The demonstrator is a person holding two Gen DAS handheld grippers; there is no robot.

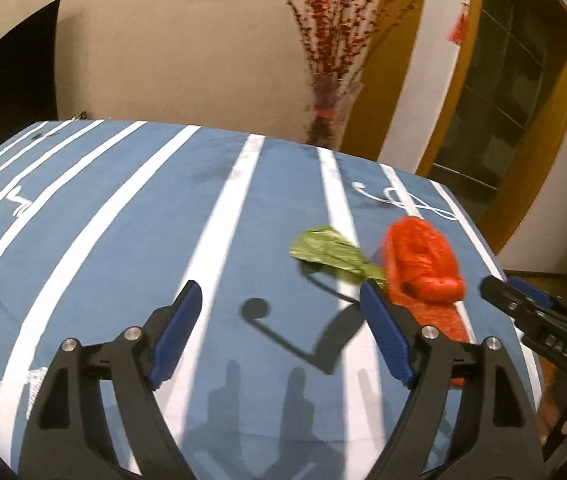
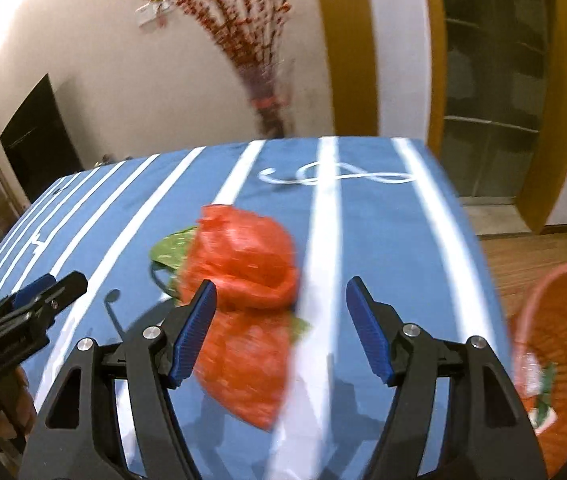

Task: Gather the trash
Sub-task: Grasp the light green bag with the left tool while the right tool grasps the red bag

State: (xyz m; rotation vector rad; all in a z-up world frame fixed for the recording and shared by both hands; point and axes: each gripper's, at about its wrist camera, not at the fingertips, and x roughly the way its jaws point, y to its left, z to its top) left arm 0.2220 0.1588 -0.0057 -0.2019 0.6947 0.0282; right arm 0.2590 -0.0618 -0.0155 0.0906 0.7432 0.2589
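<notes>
A crumpled red plastic bag (image 2: 243,264) lies on the blue striped tablecloth (image 2: 383,240), with a green wrapper (image 2: 171,246) beside it on the left. Both also show in the left wrist view: the bag (image 1: 419,260) and the wrapper (image 1: 327,252). My right gripper (image 2: 281,312) is open, its fingers just short of the bag. My left gripper (image 1: 279,308) is open and empty, with the wrapper ahead to its right. The right gripper's tip (image 1: 511,296) shows at the right edge of the left wrist view, and the left gripper's tip (image 2: 49,286) at the left edge of the right wrist view.
A red woven basket (image 2: 563,344) stands on the wooden floor right of the table, with some trash inside. A vase of red branches (image 1: 329,116) stands behind the table's far edge. A dark screen (image 1: 15,76) hangs on the left wall.
</notes>
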